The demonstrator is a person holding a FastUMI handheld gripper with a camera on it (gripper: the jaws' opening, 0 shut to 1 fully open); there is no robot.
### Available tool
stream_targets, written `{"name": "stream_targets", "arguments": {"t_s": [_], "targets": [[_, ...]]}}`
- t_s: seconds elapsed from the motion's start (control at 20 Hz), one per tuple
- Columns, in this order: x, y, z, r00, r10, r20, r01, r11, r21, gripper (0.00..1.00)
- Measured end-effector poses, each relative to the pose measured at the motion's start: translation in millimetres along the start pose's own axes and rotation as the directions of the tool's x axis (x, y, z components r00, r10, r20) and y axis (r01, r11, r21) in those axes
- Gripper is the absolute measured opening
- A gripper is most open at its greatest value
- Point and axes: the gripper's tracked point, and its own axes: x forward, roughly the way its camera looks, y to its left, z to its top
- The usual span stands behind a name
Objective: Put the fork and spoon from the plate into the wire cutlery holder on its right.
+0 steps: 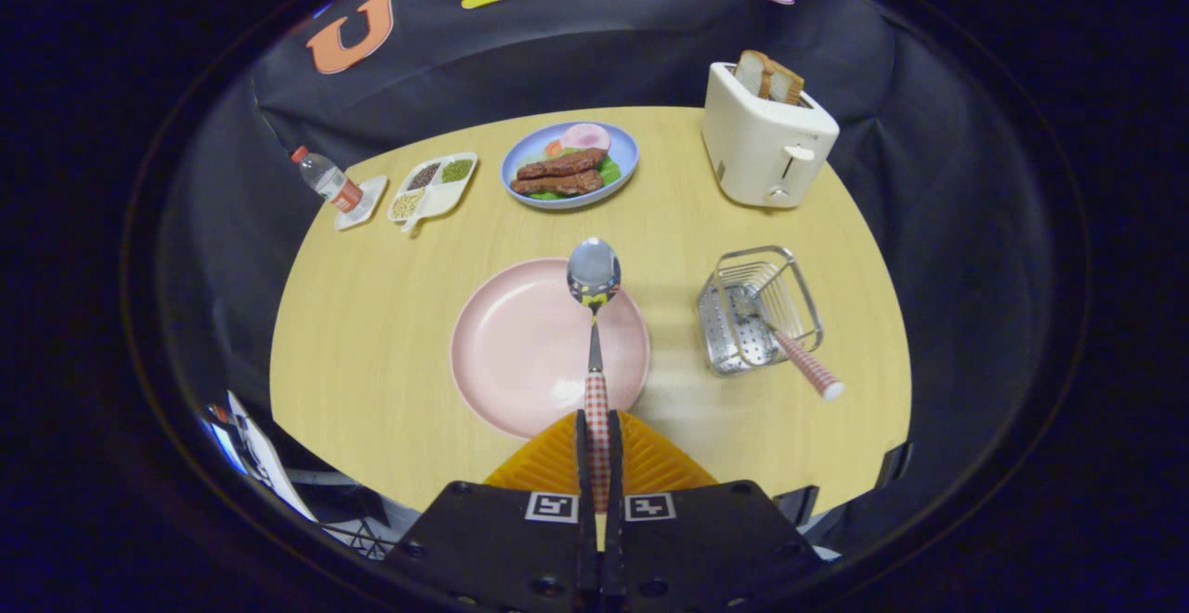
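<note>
The gripper (596, 441) clamps the spoon (594, 316) by its checked handle, bowl pointing far over the pink plate (520, 353), apparently lifted for carrying right to the wire cutlery holder (757, 311), where the fork (790, 353) already leans.

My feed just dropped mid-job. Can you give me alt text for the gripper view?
The gripper is shut on the spoon by its checked handle, bowl held out over the empty pink plate. The fork already sits in the wire cutlery holder to the plate's right, handle sticking out. Beyond them stand a toaster and a blue plate of food.
</note>
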Motion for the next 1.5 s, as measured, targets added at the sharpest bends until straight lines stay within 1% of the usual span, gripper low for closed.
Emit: {"name": "stream_targets", "arguments": {"t_s": [0.2, 0.35, 0.5, 0.6, 0.75, 0.9, 1.1, 1.15, 1.3, 1.5], "targets": [[-34.2, -32.0, 16.6, 1.000, 0.010, -0.013, -0.010, 1.000, -0.001, 0.03], [-47.7, -52.7, 24.3, 0.996, 0.017, -0.085, -0.016, 1.000, 0.017, 0.03], [-56.3, -77.7, 34.3, 0.987, -0.023, -0.159, 0.024, 1.000, 0.001, 0.03], [-59.0, -83.9, 37.2, 0.976, -0.025, -0.214, 0.026, 1.000, 0.002, 0.03], [-57.8, -93.6, 33.6, 0.945, -0.032, -0.326, 0.039, 0.999, 0.017, 0.03], [-51.9, -100.9, 36.1, 0.915, -0.051, -0.400, 0.064, 0.998, 0.019, 0.03], [-42.3, -100.8, 31.3, 0.852, -0.052, -0.521, 0.080, 0.996, 0.032, 0.03], [-39.1, -102.1, 30.7, 0.838, -0.056, -0.543, 0.086, 0.996, 0.030, 0.03], [-29.9, -107.2, 32.1, 0.811, -0.078, -0.580, 0.111, 0.994, 0.022, 0.03], [-27.6, -107.6, 36.3, 0.787, -0.081, -0.612, 0.125, 0.992, 0.030, 0.03]]}}
